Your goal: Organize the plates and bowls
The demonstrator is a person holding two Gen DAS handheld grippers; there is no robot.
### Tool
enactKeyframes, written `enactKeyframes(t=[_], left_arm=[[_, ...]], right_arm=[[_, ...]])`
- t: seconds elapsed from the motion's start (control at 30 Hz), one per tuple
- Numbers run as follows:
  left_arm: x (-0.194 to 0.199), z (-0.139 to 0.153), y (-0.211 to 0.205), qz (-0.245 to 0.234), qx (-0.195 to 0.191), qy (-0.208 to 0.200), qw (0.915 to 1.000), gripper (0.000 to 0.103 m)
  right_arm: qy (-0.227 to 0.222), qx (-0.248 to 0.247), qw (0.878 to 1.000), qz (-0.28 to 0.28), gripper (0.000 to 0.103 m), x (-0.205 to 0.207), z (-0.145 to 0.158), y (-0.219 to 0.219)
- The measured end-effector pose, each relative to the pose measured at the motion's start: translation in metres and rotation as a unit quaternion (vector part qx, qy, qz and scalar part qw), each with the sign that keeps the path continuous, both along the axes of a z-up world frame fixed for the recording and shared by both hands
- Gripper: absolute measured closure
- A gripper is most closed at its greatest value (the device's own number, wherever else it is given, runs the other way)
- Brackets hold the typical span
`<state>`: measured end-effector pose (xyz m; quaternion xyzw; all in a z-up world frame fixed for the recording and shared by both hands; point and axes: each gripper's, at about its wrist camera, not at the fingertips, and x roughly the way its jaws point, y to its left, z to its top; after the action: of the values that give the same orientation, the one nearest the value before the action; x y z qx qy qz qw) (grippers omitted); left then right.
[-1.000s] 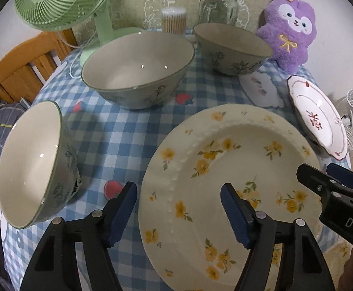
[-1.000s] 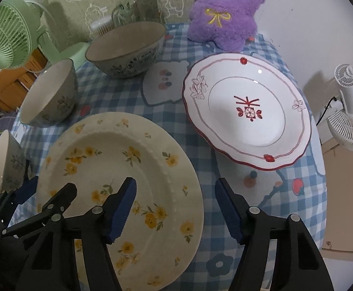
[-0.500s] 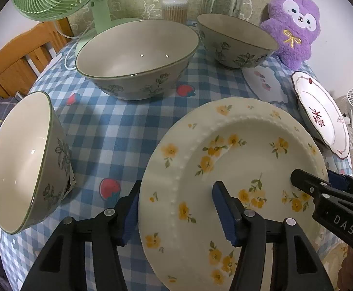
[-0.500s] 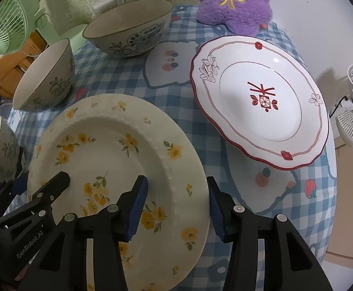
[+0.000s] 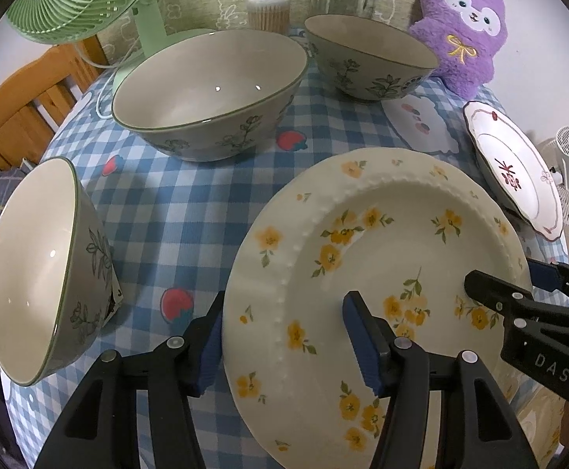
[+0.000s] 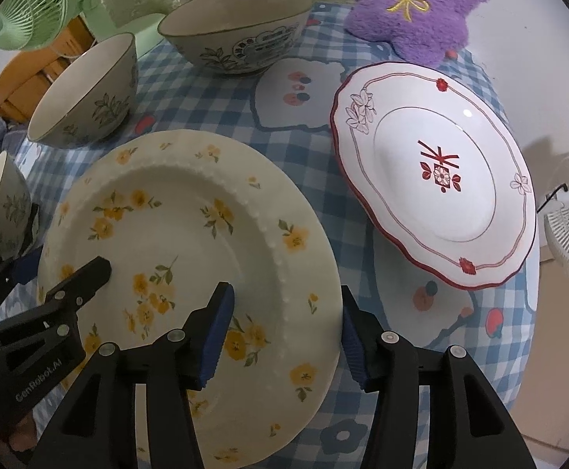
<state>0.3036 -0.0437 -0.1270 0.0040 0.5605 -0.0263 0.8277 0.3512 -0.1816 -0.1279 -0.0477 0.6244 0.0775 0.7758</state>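
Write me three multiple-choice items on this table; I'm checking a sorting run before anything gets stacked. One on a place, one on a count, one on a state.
1. The red-trimmed plate lies:
A on the floor
B stacked on another plate
C on the checked tablecloth, beside the yellow-flowered plate

2. Green-rimmed bowls in view:
A two
B three
C five

3. Those bowls are:
A nested in one stack
B upside down
C standing apart, mouths up

Answers:
1 C: it rests on the cloth next to the flowered plate.
2 B: the left wrist view shows three.
3 C: none sits inside another.
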Motion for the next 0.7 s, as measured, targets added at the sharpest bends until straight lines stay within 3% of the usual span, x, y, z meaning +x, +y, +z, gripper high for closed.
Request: enactKeyframes(t=[0.7], left_arm=[[-0.006, 0.018, 0.002, 0.009, 0.005, 0.012, 0.9999, 0.045]], right_arm=[[0.0, 0.007, 1.0, -0.025, 0.048, -0.007, 0.02, -0.001]])
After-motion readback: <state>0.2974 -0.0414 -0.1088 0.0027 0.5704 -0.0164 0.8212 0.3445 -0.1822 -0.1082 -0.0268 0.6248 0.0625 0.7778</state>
